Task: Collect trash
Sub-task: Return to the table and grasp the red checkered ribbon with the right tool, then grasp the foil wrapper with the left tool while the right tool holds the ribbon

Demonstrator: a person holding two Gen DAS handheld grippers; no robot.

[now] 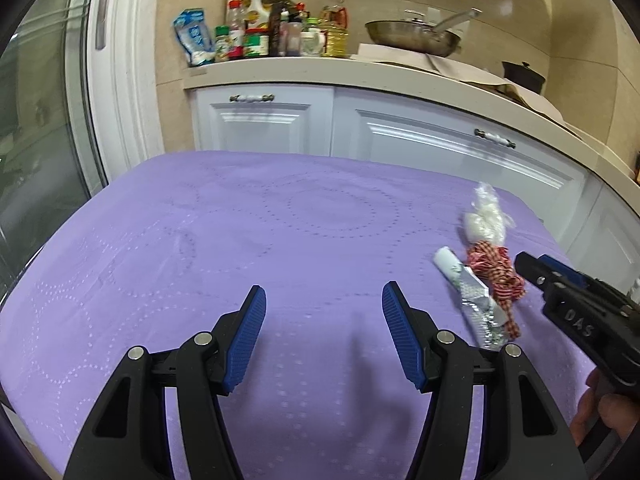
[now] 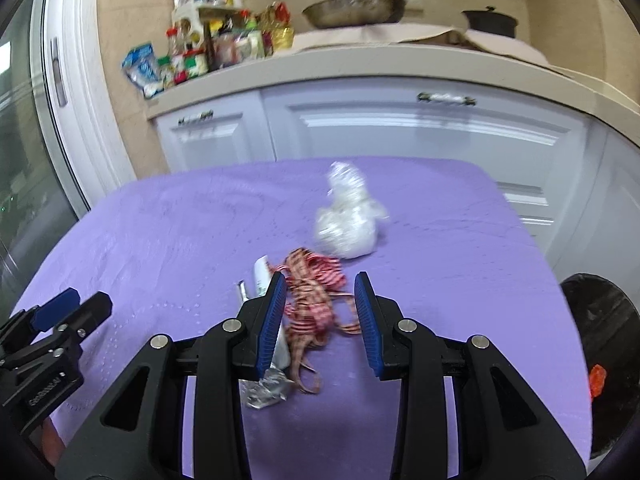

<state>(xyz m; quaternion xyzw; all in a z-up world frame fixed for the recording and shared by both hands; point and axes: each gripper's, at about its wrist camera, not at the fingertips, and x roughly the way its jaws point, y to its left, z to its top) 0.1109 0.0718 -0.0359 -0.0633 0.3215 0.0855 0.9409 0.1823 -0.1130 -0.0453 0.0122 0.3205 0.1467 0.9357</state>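
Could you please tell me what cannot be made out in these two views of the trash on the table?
- Silver wrapper: the right wrist view hides its middle behind a gripper finger.
- Black trash bin: cut off by the right edge; contents unclear.
- Crumpled clear plastic: motion-blurred.
- Bottle labels: too small in the left wrist view.

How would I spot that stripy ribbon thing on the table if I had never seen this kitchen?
Find the purple table in front of the white cabinets. Three bits of trash lie toward its right side; the ribbon is the middle one, between the right gripper's open fingers. It is a loose red-and-white checked tangle, unlike the clear plastic bag behind it and the silver wrapper beside it.
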